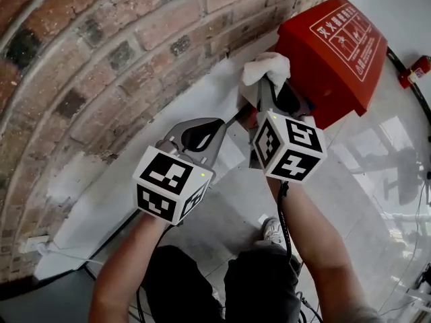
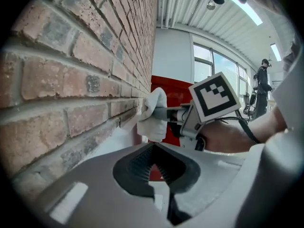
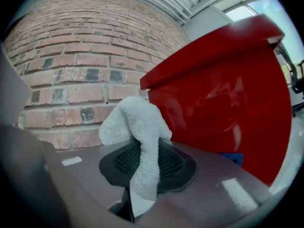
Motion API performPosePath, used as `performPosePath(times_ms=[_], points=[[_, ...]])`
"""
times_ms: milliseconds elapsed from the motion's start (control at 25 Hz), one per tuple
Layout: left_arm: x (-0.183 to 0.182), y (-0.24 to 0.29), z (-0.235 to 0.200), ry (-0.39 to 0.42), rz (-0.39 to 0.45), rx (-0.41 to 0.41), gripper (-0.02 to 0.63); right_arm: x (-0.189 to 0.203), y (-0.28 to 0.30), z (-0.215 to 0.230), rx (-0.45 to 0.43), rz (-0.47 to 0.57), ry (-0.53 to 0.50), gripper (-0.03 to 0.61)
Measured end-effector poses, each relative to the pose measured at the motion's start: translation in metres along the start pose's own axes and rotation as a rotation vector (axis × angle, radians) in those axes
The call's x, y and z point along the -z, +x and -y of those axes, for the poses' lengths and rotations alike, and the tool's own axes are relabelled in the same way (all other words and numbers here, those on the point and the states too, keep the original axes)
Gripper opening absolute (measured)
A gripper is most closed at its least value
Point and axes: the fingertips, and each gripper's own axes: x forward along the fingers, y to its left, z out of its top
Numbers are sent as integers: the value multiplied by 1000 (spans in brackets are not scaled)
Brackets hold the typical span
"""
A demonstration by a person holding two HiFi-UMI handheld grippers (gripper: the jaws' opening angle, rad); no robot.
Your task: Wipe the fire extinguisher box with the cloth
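Right now the right gripper (image 1: 268,91) is clamped on a bunched white terry cloth (image 3: 137,127) against the brick wall (image 1: 101,59), just beside the red metal fire extinguisher box (image 1: 333,49), any contact hidden, while the left gripper (image 1: 236,118) hangs closed, empty, nearby.

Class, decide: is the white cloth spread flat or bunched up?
Bunched up. The cloth is a crumpled wad pinched in the right gripper, bulging out past its jaws beside the red box.
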Motion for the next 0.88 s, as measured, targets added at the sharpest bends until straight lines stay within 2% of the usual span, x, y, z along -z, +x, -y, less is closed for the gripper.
performPosePath(times_ms=[280, 560, 760, 880], points=[[23, 3, 12, -12, -28, 21, 0, 64, 4, 15, 41, -108, -64, 109], [39, 23, 42, 2, -52, 90, 0, 94, -49, 63, 97, -159, -120, 109], [67, 39, 63, 18, -114, 137, 0, 112, -86, 100, 131, -210, -89, 109], [93, 45, 69, 15, -154, 148, 0, 136, -98, 117, 131, -265, -72, 109]])
